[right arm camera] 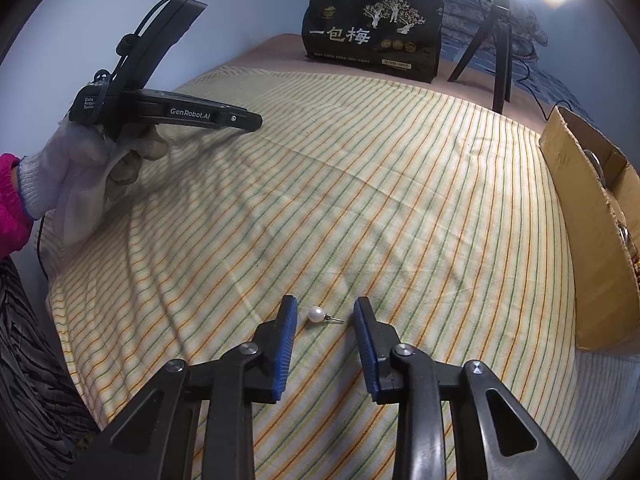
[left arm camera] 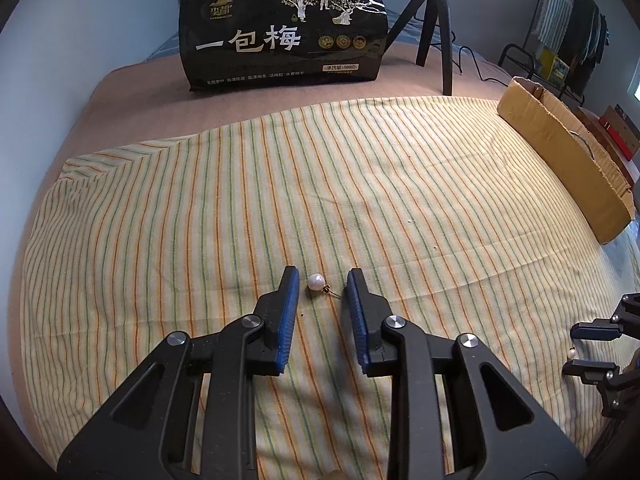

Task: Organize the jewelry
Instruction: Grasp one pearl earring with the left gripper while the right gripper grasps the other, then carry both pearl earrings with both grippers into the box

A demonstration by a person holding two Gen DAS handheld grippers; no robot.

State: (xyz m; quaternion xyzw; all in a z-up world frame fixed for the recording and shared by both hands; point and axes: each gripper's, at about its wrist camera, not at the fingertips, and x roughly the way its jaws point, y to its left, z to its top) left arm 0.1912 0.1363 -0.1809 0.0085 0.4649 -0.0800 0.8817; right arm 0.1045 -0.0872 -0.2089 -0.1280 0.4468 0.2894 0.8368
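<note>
Left wrist view: the left gripper (left arm camera: 323,280) stands with its blue pads apart, and a pearl earring (left arm camera: 315,281) lies on the striped cloth (left arm camera: 200,208) between the tips, nearer the left pad, touching neither. Right wrist view: the right gripper (right arm camera: 325,309) is likewise parted around a second pearl earring (right arm camera: 316,314), its post pointing toward the right pad, no contact. A cardboard box (right arm camera: 580,216) sits at the cloth's right edge.
</note>
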